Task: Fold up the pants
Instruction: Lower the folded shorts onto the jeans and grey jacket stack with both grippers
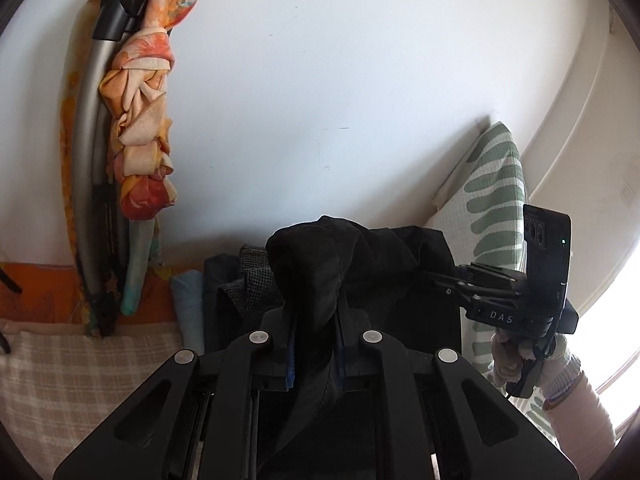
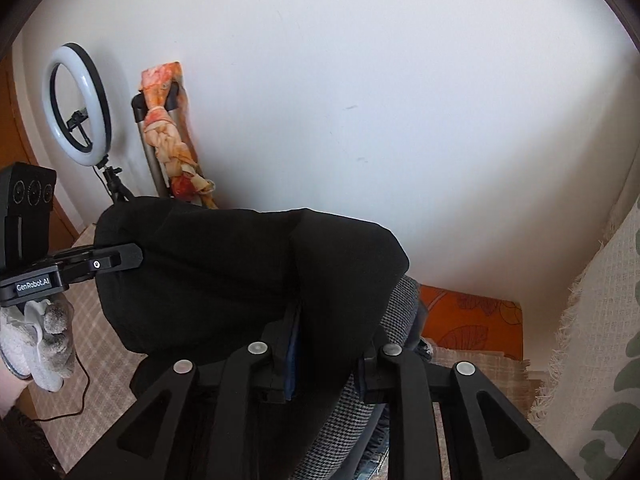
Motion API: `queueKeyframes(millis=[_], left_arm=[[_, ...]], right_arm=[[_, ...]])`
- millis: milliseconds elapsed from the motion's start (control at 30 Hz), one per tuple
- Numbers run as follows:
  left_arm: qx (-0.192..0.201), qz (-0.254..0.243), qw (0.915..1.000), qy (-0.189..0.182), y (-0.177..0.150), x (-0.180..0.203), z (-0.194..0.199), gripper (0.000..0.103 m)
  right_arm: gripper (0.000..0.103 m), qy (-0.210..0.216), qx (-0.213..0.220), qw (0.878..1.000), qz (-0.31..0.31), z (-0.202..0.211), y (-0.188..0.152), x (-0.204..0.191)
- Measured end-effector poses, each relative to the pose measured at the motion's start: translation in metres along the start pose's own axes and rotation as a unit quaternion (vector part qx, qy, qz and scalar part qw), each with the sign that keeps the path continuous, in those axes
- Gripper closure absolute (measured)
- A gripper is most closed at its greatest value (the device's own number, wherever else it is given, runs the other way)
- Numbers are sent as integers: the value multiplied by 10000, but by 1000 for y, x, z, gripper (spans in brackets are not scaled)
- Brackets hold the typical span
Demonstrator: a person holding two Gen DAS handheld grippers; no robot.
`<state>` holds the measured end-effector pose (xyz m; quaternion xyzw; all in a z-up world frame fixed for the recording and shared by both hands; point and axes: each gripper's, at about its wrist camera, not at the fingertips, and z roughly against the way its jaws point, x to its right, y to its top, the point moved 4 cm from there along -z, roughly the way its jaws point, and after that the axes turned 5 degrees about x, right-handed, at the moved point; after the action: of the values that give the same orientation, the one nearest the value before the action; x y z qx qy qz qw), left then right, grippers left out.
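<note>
Black pants (image 1: 320, 264) hang bunched between both grippers, held up in the air. My left gripper (image 1: 314, 320) is shut on a fold of the black pants; the cloth rises out of its jaws. It also shows in the right wrist view (image 2: 128, 258), pinching the pants' left edge. My right gripper (image 2: 328, 332) is shut on the black pants (image 2: 248, 272), which drape over its fingers. In the left wrist view the right gripper (image 1: 432, 276) grips the pants' right side.
A stack of folded clothes (image 1: 236, 276) lies behind, with a grey houndstooth garment (image 2: 384, 320). A plaid bedcover (image 1: 80, 368), a leaf-print pillow (image 1: 496, 184), a ring light (image 2: 78, 100) and an orange knotted cloth on a pole (image 1: 144, 120) stand against the white wall.
</note>
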<state>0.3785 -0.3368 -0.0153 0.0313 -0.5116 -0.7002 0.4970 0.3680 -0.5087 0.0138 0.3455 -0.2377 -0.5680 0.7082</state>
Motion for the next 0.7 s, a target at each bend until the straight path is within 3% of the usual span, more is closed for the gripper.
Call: queueKeyframes(millis=[100, 167, 233, 367, 467, 567, 700], left_arm=[[-61, 41, 9999, 126, 6, -10, -10, 91], [-81, 23, 9998, 204, 12, -15, -16, 91], [-143, -4, 9995, 266, 14, -22, -21, 91], [-243, 11, 9992, 324, 17, -27, -27, 91], [-290, 19, 9990, 340, 21, -24, -34, 91], [-339, -39, 9987, 365, 21, -19, -37, 91], [-404, -11, 9985, 363, 22, -20, -39, 91]], right_arm=[[64, -343, -42, 9993, -158, -7, -16, 6], [65, -748, -10, 9972, 10, 2, -30, 0], [65, -875, 189, 9958, 177, 22, -44, -14], [65, -204, 446, 9988, -43, 68, -79, -50], [65, 168, 276, 9990, 296, 73, -102, -91], [66, 256, -27, 9962, 831, 62, -118, -123], [64, 6, -284, 9897, 1406, 40, -126, -143]])
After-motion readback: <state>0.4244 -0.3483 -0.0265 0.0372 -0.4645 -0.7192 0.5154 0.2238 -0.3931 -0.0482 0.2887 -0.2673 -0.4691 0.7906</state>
